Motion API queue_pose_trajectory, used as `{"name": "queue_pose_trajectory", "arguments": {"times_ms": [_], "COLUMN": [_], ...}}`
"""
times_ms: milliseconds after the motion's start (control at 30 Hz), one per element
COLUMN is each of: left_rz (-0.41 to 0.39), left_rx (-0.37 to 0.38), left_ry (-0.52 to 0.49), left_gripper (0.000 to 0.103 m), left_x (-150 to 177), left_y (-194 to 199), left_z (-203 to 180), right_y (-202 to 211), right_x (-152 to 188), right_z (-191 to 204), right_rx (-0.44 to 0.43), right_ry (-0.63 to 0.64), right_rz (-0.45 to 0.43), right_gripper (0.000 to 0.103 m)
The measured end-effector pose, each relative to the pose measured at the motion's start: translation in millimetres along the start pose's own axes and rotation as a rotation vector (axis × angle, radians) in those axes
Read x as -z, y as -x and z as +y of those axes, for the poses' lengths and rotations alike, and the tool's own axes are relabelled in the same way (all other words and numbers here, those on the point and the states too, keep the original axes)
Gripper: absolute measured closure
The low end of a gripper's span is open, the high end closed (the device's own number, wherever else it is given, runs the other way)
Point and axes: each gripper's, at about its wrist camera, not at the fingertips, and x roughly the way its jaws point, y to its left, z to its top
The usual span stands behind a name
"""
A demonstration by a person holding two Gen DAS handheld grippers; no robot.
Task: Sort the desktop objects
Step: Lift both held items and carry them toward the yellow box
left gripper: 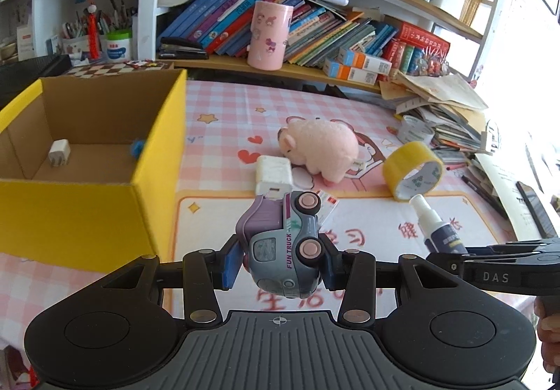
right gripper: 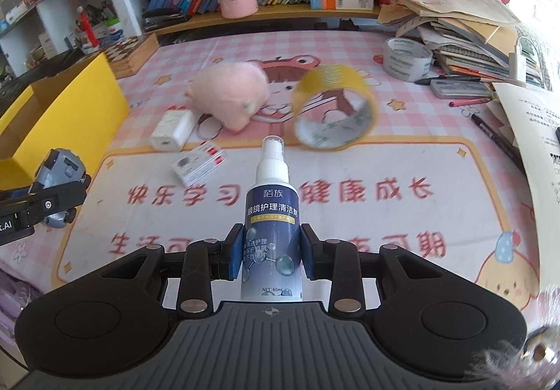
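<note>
Item: toy truck [left gripper: 285, 244], clamped on its side between the pads of the left gripper [left gripper: 282, 258], carried above the mat just right of the yellow box [left gripper: 70, 215]. Item: spray bottle [right gripper: 271, 225], gripped at the label by the right gripper [right gripper: 272, 255], further right of the box. Box contents: white charger [left gripper: 59, 152]. Outstanding right of the box: pink plush [left gripper: 320, 148], yellow tape roll [left gripper: 413, 169]. Risk: the rounded truck body may slip from the pads; the two grippers, close together, may collide at the box.
</note>
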Motion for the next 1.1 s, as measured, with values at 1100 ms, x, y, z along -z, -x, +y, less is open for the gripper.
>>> {"name": "queue_pose_trajectory", "arguments": {"times_ms": [1100], "left_rz": [0.041], "left_rx": [-0.001], "left_ry": [-0.024], "left_gripper": [0.060], "left_x": [78], "left_y": [101], "left_z": [80], "right_y": [43], "right_x": [97], "right_z": [133], "right_rx": [-0.077], "right_ry": [0.010], "right_rz": [0.032], "right_gripper": [0.073]}}
